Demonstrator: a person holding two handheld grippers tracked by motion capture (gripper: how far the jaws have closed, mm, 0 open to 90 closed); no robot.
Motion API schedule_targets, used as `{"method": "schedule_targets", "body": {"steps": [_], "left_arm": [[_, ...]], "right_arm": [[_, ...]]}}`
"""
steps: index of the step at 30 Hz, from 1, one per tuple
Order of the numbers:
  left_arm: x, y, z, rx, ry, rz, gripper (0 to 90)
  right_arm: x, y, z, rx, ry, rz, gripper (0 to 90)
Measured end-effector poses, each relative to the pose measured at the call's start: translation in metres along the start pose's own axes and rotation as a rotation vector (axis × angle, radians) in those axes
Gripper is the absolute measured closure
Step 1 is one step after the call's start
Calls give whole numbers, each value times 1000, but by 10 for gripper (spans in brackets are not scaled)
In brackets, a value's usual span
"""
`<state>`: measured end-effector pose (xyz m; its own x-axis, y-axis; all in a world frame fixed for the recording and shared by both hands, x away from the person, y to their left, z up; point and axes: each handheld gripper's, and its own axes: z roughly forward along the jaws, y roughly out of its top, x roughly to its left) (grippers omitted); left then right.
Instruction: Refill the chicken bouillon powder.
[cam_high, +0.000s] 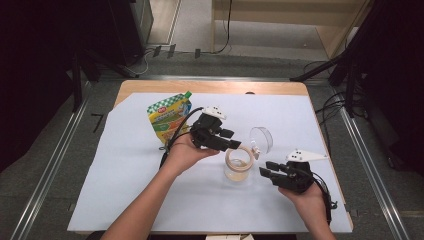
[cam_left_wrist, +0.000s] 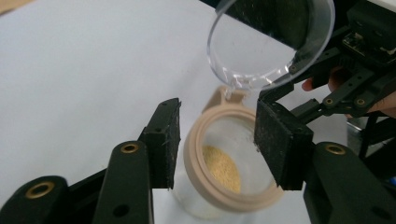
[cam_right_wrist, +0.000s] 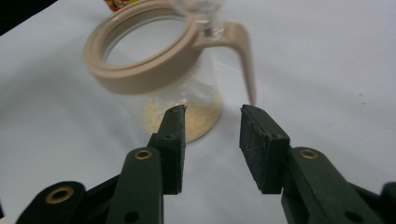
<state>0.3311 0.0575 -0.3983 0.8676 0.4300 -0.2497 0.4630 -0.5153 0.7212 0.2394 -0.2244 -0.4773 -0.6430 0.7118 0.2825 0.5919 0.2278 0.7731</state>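
Note:
A clear jar (cam_high: 237, 167) with a beige ring stands upright on the white sheet, and its clear hinged lid (cam_high: 262, 139) stands up open behind it. Yellow powder (cam_left_wrist: 222, 168) covers part of its bottom. My left gripper (cam_high: 231, 139) comes in from the jar's upper left. In the left gripper view its jaws (cam_left_wrist: 219, 116) stand apart on either side of the beige ring (cam_left_wrist: 196, 154), with their pads off it. My right gripper (cam_high: 264, 168) is to the jar's right, open. In the right gripper view the jar (cam_right_wrist: 135, 77) stands just beyond its empty jaws (cam_right_wrist: 212, 112).
A green and yellow spouted pouch (cam_high: 169, 116) lies at the back left of the white sheet (cam_high: 125, 175). The sheet covers a wooden table (cam_high: 210, 87). Dark stands and cables surround the table on the floor.

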Motion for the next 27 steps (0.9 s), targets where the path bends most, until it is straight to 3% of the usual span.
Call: {"method": "schedule_targets", "body": {"steps": [4,6,9,13,17,20,27], "left_arm": [[2,-10,-9,-46,-27,6,576],[4,-13,-13,-12,-12,-1,580],[7,-16,-17,-4,-5,-4,588],[15,-24,-26,-10,-42,-64,587],[20,-32,-38,-23,-2,-68,520],[24,-36,-45,-31,6,-78,486],[35,-46,-61,-34,30,-108,489]], "right_arm": [[11,-2,0,5,22,-23,588],[22,-3,1,8,46,-56,568],[29,-3,4,9,61,-85,563],[41,-3,11,23,90,-112,540],[49,-3,19,41,115,-131,535],[54,-4,22,47,130,-145,526],[62,-5,32,53,155,-171,477]]}}
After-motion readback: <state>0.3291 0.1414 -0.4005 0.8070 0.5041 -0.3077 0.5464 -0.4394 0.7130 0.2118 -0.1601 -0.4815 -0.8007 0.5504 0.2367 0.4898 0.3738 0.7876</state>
